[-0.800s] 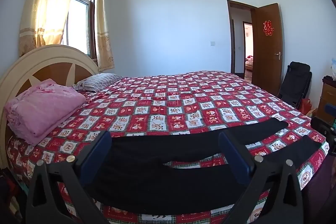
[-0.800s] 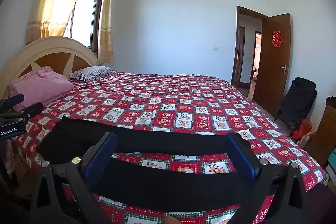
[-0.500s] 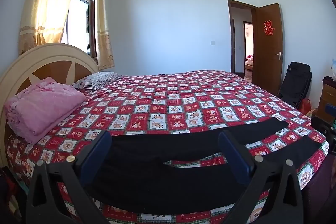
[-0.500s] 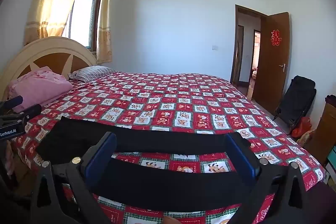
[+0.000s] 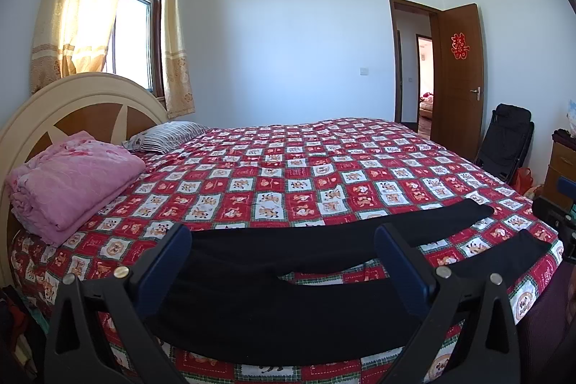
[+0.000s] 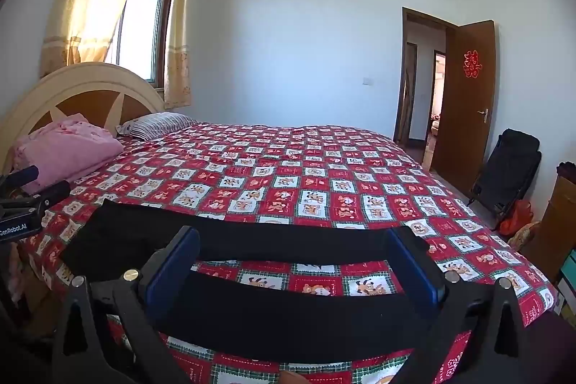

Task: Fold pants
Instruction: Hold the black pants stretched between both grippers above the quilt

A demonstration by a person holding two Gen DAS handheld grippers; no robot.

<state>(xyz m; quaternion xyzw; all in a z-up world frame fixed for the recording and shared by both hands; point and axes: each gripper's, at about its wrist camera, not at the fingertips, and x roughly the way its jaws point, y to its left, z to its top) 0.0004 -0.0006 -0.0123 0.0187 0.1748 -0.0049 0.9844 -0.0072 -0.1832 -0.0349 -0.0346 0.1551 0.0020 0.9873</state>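
One pair of pants point(image 5: 273, 305) and one pink blanket point(image 5: 72, 179) are lying on one bed point(image 5: 288, 175). One pillow point(image 5: 165, 136) is resting there. Two grippers point(image 5: 284, 261) point(image 6: 293, 261) are hovering.

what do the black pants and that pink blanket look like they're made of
Pants: probably a soft matte knit or fleece; they lie limp and flat with no sheen. Blanket: likely plush fleece or a quilted cover; thick soft folds with a faint stitched pattern.
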